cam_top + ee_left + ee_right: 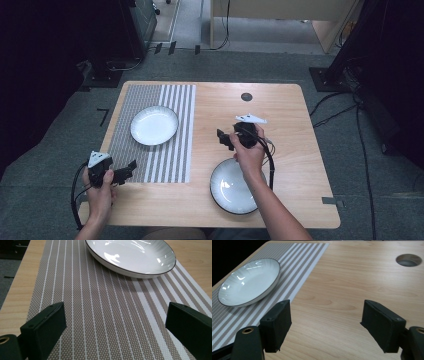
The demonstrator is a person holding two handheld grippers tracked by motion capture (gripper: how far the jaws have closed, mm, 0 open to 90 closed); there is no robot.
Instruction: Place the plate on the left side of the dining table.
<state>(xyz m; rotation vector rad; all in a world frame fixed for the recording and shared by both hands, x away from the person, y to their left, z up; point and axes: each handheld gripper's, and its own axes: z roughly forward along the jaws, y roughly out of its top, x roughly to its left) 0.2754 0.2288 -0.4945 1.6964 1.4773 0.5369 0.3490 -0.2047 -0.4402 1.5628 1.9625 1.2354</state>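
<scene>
A white plate with a dark rim (pixel 154 125) (pixel 132 256) (pixel 249 281) rests on the striped grey placemat (pixel 150 150) (pixel 100 315) (pixel 294 262) at the table's left. A second white plate (pixel 230 192) lies on bare wood near the front edge, partly under the person's right forearm. My left gripper (pixel 131 167) (pixel 113 325) hovers open over the mat's near left corner, nothing between its jaws. My right gripper (pixel 222 139) (pixel 324 325) is open above bare wood just beyond the second plate, pointing left toward the mat.
The wooden table (pixel 280 115) has a round cable hole (pixel 246 97) (pixel 408 260) near its far edge. Cables (pixel 345 110) trail on the grey carpet to the right. Dark equipment stands at the far left and right.
</scene>
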